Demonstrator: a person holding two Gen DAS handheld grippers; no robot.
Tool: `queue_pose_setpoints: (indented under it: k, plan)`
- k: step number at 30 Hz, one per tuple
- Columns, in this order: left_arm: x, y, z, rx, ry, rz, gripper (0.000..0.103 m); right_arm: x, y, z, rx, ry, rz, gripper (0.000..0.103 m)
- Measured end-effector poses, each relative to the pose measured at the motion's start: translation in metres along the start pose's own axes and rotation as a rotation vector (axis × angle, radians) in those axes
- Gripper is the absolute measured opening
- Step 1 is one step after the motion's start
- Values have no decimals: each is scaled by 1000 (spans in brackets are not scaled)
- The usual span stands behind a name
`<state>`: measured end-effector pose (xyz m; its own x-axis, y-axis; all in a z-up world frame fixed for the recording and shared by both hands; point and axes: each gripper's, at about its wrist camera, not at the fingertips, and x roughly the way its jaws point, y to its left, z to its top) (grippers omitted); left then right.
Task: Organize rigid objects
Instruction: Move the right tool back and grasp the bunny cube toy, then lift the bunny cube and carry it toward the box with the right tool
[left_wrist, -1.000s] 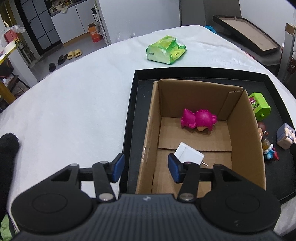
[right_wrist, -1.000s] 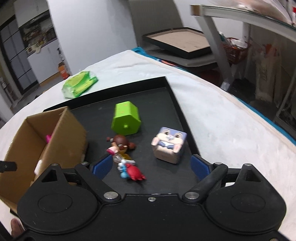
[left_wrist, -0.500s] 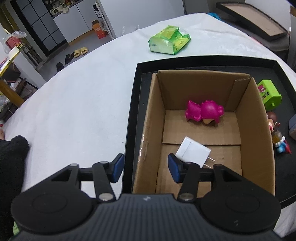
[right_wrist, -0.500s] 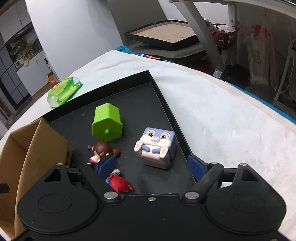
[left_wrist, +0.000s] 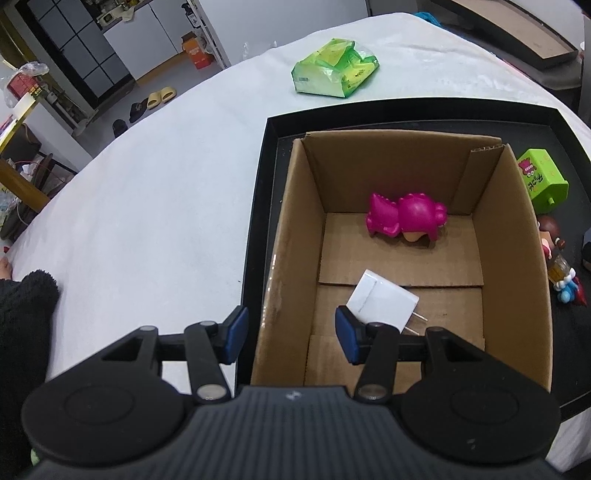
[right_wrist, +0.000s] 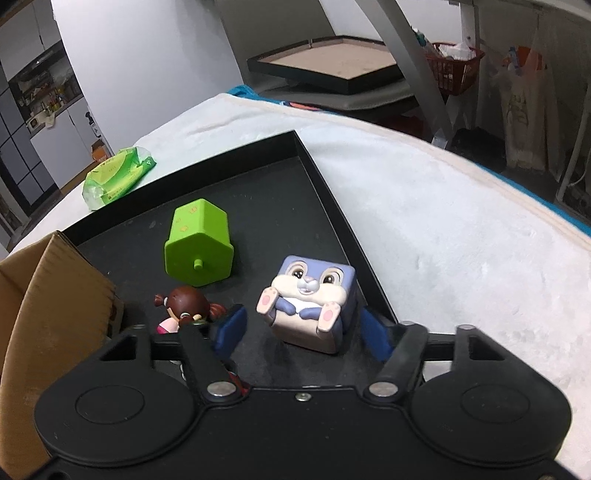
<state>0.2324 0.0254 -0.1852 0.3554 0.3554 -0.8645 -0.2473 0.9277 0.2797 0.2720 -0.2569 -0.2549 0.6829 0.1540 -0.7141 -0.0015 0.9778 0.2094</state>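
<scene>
While the right gripper (right_wrist: 301, 330) closes its jaws around the bunny cube (right_wrist: 308, 302) on the black tray (right_wrist: 325, 184) (pads not visibly pressing yet), the left gripper (left_wrist: 290, 332) straddles the cardboard box (left_wrist: 277, 258) wall, jaws part-open, gripping nothing.

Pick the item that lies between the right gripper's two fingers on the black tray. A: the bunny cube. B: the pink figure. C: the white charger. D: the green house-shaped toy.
A: in the right wrist view the bunny cube sits between the closing jaws of the right gripper, while the green house-shaped toy lies farther up the tray.
</scene>
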Motion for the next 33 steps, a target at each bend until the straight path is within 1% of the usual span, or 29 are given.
queue_pose_setpoints:
  k: [6, 11, 15, 21, 24, 30, 33]
  plan:
    - [-1, -1, 0, 3, -3, -2, 51, -5, -3, -2, 8, -15, -1, 49]
    - [-3, 4, -1, -13, -8, -16, 51, -15, -3, 0, 9, -24, 15, 46]
    - [-5, 6, -1, -18, -15, -25, 50, -28, 2, 6, -19, -47, 37, 43]
    - [-3, 16, -3, -60, -2, -54, 50, -43, 14, 6, -82, -56, 59, 42]
    - [-6, 22, -4, -83, -9, -74, 51, -51, 22, 7, -117, -70, 55, 42]
    - [-3, 26, -5, -91, -6, -97, 50, -64, 39, 12, -176, -75, 43, 42]
    - [-3, 30, -6, -107, -6, -120, 50, -73, 51, 16, -211, -87, 40, 43]
